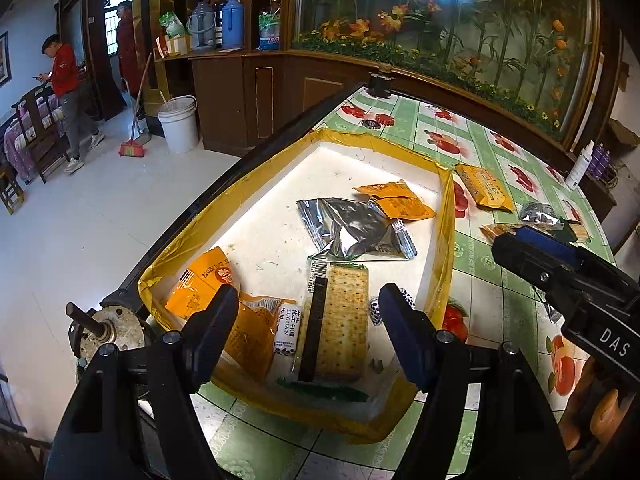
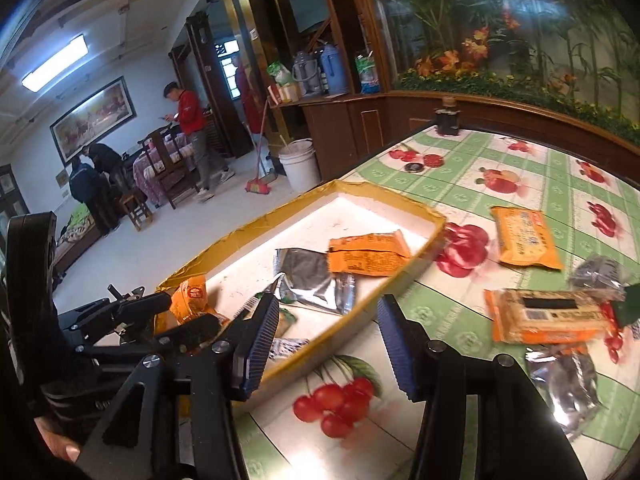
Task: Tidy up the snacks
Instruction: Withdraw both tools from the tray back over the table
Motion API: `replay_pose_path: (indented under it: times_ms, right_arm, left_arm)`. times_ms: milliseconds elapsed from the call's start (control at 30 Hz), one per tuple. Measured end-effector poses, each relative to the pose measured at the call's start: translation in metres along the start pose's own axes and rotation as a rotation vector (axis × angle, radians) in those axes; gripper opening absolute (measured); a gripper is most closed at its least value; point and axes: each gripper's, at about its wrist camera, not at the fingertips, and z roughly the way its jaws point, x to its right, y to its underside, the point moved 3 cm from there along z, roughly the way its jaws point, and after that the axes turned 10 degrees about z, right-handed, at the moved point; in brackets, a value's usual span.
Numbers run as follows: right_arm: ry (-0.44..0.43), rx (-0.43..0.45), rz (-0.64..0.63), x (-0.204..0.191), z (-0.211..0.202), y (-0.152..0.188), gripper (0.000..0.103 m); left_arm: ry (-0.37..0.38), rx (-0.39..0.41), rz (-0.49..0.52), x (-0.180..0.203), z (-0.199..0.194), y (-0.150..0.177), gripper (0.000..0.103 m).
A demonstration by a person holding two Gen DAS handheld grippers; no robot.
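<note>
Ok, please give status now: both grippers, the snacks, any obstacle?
Left gripper open, empty, over yellow-rimmed white tray. Right gripper open, empty. Orange cracker packet on table. Nothing blocking.

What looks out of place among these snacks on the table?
Several packets still lie loose on the tablecloth outside the yellow-edged box: an orange packet, a cracker pack and a silver pouch. The rest already sit in the box.

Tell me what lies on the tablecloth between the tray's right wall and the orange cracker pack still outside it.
Right wrist view: between the tray and the cracker pack lies only bare fruit-print tablecloth.
</note>
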Motion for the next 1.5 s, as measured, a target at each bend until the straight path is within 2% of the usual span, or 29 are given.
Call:
replay_pose_path:
  times_ms: [433,700,900,1133,1500]
  right_arm:
    - [0.091,0.043,0.139,0.079,-0.055,0.022,0.057]
    - [0.141,0.040,0.201,0.118,-0.077,0.039,0.063]
    - [0.158,0.030,0.207,0.132,-0.082,0.045,0.068]
    - [0.194,-0.009,0.196,0.148,-0.071,0.049,0.070]
    - [0.222,-0.038,0.163,0.164,-0.059,0.038,0.073]
  left_arm:
    - [0.036,0.010,0.075,0.041,-0.011,-0.007,0.073]
    - [0.077,-0.001,0.138,0.075,-0.012,-0.008,0.073]
    - [0.106,-0.011,0.175,0.095,-0.013,-0.008,0.073]
    - [0.137,-0.037,0.212,0.114,-0.008,-0.005,0.073]
    - [0.170,-0.039,0.292,0.148,0.001,-0.018,0.073]
